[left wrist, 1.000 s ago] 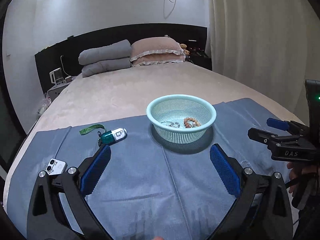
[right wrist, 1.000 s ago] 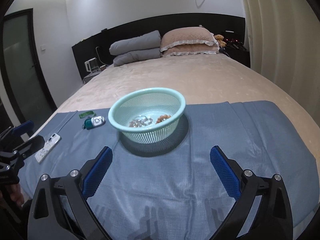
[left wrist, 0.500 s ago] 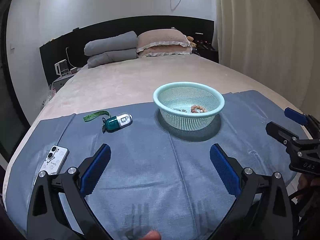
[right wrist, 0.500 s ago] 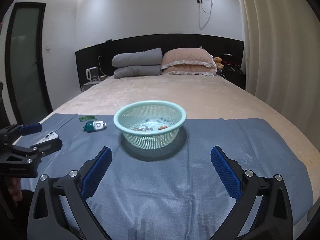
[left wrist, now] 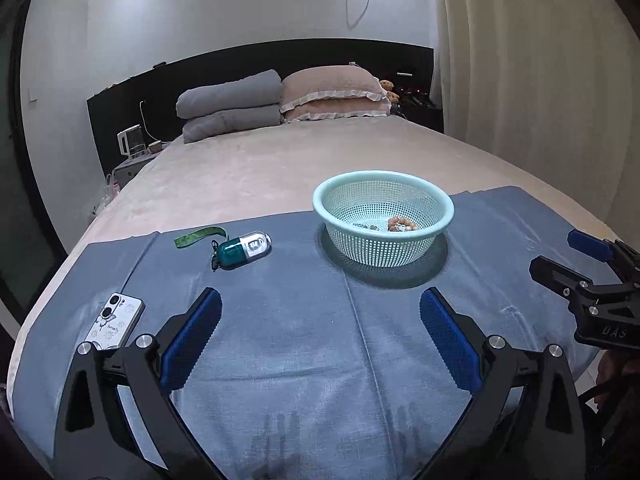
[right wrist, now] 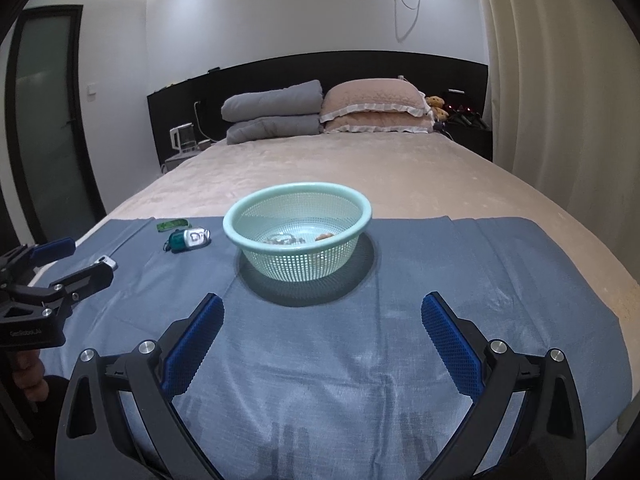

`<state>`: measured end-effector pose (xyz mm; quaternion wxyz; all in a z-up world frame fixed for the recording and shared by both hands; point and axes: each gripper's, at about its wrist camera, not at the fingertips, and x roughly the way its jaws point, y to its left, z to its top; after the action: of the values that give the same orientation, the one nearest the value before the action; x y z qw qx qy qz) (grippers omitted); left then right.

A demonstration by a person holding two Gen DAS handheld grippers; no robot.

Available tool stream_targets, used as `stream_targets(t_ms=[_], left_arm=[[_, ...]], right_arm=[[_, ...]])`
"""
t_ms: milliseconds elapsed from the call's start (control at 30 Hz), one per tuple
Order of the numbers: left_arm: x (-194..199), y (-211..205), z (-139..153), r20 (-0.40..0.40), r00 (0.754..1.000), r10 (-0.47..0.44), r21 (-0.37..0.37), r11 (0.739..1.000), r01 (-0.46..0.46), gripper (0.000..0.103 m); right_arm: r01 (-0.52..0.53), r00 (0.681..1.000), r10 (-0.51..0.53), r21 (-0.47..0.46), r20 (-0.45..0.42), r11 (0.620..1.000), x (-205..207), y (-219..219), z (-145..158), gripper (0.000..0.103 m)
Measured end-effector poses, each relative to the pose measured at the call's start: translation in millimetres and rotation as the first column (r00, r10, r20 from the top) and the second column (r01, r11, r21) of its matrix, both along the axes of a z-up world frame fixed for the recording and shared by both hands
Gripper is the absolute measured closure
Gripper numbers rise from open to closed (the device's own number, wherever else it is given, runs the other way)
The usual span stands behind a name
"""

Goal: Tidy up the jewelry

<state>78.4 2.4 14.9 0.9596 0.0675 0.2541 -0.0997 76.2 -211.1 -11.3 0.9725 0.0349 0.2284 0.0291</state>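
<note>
On the blue cloth (left wrist: 280, 340) spread over the bed, going from the left: a phone (left wrist: 116, 320) lies at the cloth's left edge, just beside the left claw (left wrist: 320, 332), whose jaws stand wide apart with nothing between them. Further out and left of centre sits a teal capsule case (left wrist: 242, 249) with a green strap (left wrist: 200, 236). Right of that stands the mint basket (left wrist: 440, 204), and in its bottom lie the jewelry pieces: a bead bracelet (left wrist: 402, 225) toward its right side and some silvery bits (right wrist: 282, 239) to the left of it, too small to make out.

From the right claw (right wrist: 320, 336), also spread wide and empty, the basket lies almost straight ahead, a little left of its centre line. From the left claw it lies ahead and off to the right. So the right claw looks better lined up for reaching into the basket, while the left is nearer the case.
</note>
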Motion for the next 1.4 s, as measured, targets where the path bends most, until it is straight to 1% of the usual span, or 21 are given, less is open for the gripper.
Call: stream_targets(t_ms=[133,300,367,533,700,933,1133,1400], left_arm=[[-3.2,-1.8,0.7,0.014,1.000,-0.015,0.005,1.000,0.015,0.006],[-3.7,-6.4,-0.7,0.018,1.000,-0.003,0.029,1.000,0.003,0.006],[-5.2,-7.5,-0.9,0.018,1.000,-0.023,0.023,0.999,0.023,0.006],[-9.6,-13.4,-1.6,0.031,0.998,-0.047,0.047,0.998,0.045,0.006],[-11.0,-18.1,-3.8,0.031,0.998,-0.063,0.065,0.996,0.060,0.006],[-7.1,-13.4,-4.6,0.007,0.999,-0.053,0.042,0.998,0.053,0.006],[-6.8,-10.0,-3.9,0.009,0.999,-0.043,0.031,0.999,0.043,0.006],[-6.5,-10.4,-4.6,0.010,0.999,-0.042,0.037,0.998,0.042,0.006]], right_arm=[[0.008,1.000,-0.008,0.012,-0.009,1.000,1.2,-3.7,-0.9,0.008],[0.015,1.000,-0.015,0.005,-0.013,1.000,1.6,-3.4,-2.1,0.008],[0.014,1.000,-0.014,0.007,-0.012,1.000,1.8,-3.6,-2.0,0.008],[0.012,1.000,-0.012,0.012,-0.013,1.000,1.4,-5.7,-2.5,0.008],[0.010,1.000,-0.010,-0.004,-0.013,1.000,0.9,-4.3,-1.8,0.008],[-0.002,1.000,0.002,-0.029,-0.011,1.000,0.5,1.3,-1.9,0.008],[-0.002,1.000,0.002,-0.022,-0.012,1.000,1.3,-0.2,-1.0,0.008],[-0.002,1.000,0.002,-0.008,-0.020,1.000,3.2,-3.0,-2.2,0.008]])
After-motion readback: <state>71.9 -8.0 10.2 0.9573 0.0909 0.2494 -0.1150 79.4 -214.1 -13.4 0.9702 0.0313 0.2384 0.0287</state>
